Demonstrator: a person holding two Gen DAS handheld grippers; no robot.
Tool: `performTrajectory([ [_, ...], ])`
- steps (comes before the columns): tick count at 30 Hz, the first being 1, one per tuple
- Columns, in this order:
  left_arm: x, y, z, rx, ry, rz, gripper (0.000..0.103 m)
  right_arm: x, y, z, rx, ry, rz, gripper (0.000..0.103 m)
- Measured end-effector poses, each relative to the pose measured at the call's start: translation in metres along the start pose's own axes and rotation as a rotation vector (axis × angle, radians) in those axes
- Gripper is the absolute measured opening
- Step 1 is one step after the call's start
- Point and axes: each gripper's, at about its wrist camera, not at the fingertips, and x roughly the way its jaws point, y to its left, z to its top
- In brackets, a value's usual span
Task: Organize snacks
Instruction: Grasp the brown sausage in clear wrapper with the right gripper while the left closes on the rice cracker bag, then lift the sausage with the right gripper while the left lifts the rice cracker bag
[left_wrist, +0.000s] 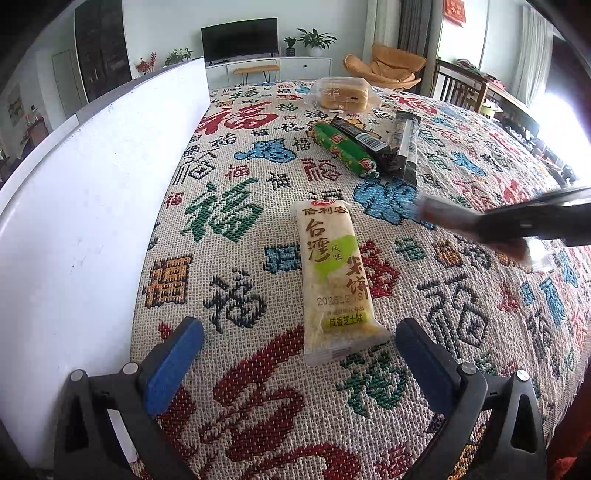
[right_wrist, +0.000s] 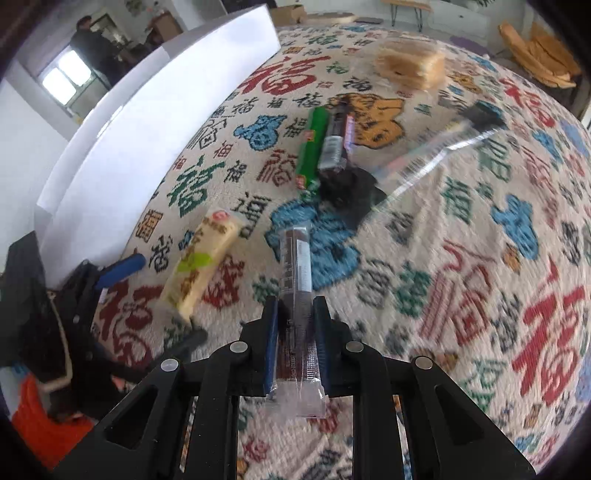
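A cream rice-cracker pack (left_wrist: 334, 275) lies on the patterned cloth (left_wrist: 240, 398), its near end between my left gripper's (left_wrist: 295, 332) open fingers; it also shows in the right wrist view (right_wrist: 201, 264). My right gripper (right_wrist: 295, 306) is shut on a brown snack bar in clear wrap (right_wrist: 295, 266), held above the cloth; it shows blurred in the left wrist view (left_wrist: 524, 221). Farther off lie a green snack roll (left_wrist: 345, 149), a black bar (left_wrist: 364, 142), a dark clear-wrapped bar (left_wrist: 404, 147) and a bagged cake (left_wrist: 343, 94).
A white box wall (left_wrist: 92, 192) runs along the left side of the cloth. In the right wrist view a clear wrapper (right_wrist: 443, 155) lies blurred right of the green roll (right_wrist: 312, 147). Chairs and a TV stand sit behind the table.
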Motion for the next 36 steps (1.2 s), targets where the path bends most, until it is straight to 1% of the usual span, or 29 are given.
performTrajectory([
  [1, -0.001, 0.001, 0.001, -0.010, -0.003, -0.020, 0.103, -0.013, -0.010, -0.010, 0.021, -0.028, -0.011, 0.019],
  [2, -0.001, 0.001, 0.003, -0.019, -0.006, -0.043, 0.102, -0.026, -0.025, -0.022, 0.046, -0.064, -0.044, 0.019],
  [4, -0.001, 0.003, 0.010, -0.046, -0.016, -0.115, 0.102, -0.041, -0.051, -0.035, 0.088, -0.121, -0.136, 0.019],
  [5, 0.002, 0.003, 0.015, -0.069, -0.009, -0.136, 0.102, -0.044, -0.065, -0.041, 0.105, -0.144, -0.184, 0.019],
  [7, 0.007, 0.000, 0.023, -0.081, 0.009, -0.113, 0.099, -0.044, -0.087, -0.054, 0.125, -0.163, -0.253, 0.020],
  [8, 0.010, -0.004, 0.027, -0.072, 0.019, -0.072, 0.095, -0.040, -0.093, -0.056, 0.132, -0.163, -0.265, 0.021],
  [9, 0.013, -0.008, 0.030, -0.056, 0.029, -0.017, 0.092, -0.036, -0.098, -0.061, 0.141, -0.167, -0.252, 0.027],
  [10, 0.015, -0.013, 0.031, -0.037, 0.031, 0.030, 0.085, -0.033, -0.101, -0.065, 0.152, -0.174, -0.240, 0.029],
  [11, 0.016, -0.015, 0.031, -0.029, 0.026, 0.051, 0.081, -0.034, -0.099, -0.068, 0.143, -0.221, -0.242, 0.034],
  [12, 0.015, -0.015, 0.031, -0.045, 0.016, 0.044, 0.079, -0.034, -0.099, -0.071, 0.135, -0.232, -0.244, 0.051],
  [13, 0.015, -0.014, 0.030, -0.055, 0.009, 0.053, 0.069, -0.035, -0.097, -0.073, 0.121, -0.256, -0.233, 0.063],
  [14, 0.013, -0.014, 0.029, -0.061, -0.003, 0.061, 0.057, -0.032, -0.095, -0.073, 0.109, -0.271, -0.224, 0.067],
  [15, 0.011, -0.013, 0.028, -0.065, -0.012, 0.061, 0.049, -0.028, -0.091, -0.073, 0.094, -0.286, -0.230, 0.072],
  [16, 0.010, -0.012, 0.027, -0.067, -0.019, 0.061, 0.037, -0.024, -0.085, -0.074, 0.071, -0.303, -0.247, 0.077],
  [17, 0.008, -0.011, 0.025, -0.071, -0.030, 0.065, 0.033, -0.021, -0.079, -0.076, 0.040, -0.304, -0.275, 0.078],
  [18, 0.007, -0.010, 0.023, -0.077, -0.044, 0.060, 0.033, -0.015, -0.072, -0.072, 0.018, -0.298, -0.308, 0.080],
  [19, 0.007, -0.008, 0.021, -0.082, -0.058, 0.052, 0.032, -0.015, -0.070, -0.072, 0.014, -0.296, -0.323, 0.082],
  [22, 0.007, -0.008, 0.018, -0.069, -0.083, 0.056, 0.033, -0.016, -0.077, -0.073, 0.045, -0.298, -0.297, 0.084],
  [24, 0.004, -0.009, 0.018, -0.070, -0.083, 0.053, 0.035, -0.015, -0.075, -0.073, 0.035, -0.294, -0.315, 0.085],
  [25, 0.004, -0.009, 0.018, -0.072, -0.082, 0.044, 0.039, -0.015, -0.075, -0.074, 0.035, -0.294, -0.321, 0.086],
  [26, 0.004, -0.009, 0.018, -0.072, -0.078, 0.025, 0.051, -0.015, -0.076, -0.074, 0.042, -0.293, -0.319, 0.086],
  [27, 0.004, -0.009, 0.019, -0.068, -0.071, 0.008, 0.058, -0.014, -0.076, -0.073, 0.043, -0.293, -0.317, 0.086],
  [28, 0.005, -0.011, 0.019, -0.065, -0.064, -0.001, 0.070, -0.014, -0.076, -0.073, 0.042, -0.293, -0.318, 0.086],
  [29, 0.006, -0.013, 0.019, -0.058, -0.054, -0.003, 0.076, -0.014, -0.076, -0.073, 0.042, -0.293, -0.319, 0.086],
  [33, 0.010, -0.025, 0.019, -0.012, -0.034, 0.037, 0.083, -0.014, -0.076, -0.073, 0.043, -0.293, -0.317, 0.086],
  [36, 0.013, -0.025, 0.020, -0.025, -0.023, 0.048, 0.090, -0.014, -0.076, -0.073, 0.043, -0.293, -0.317, 0.086],
])
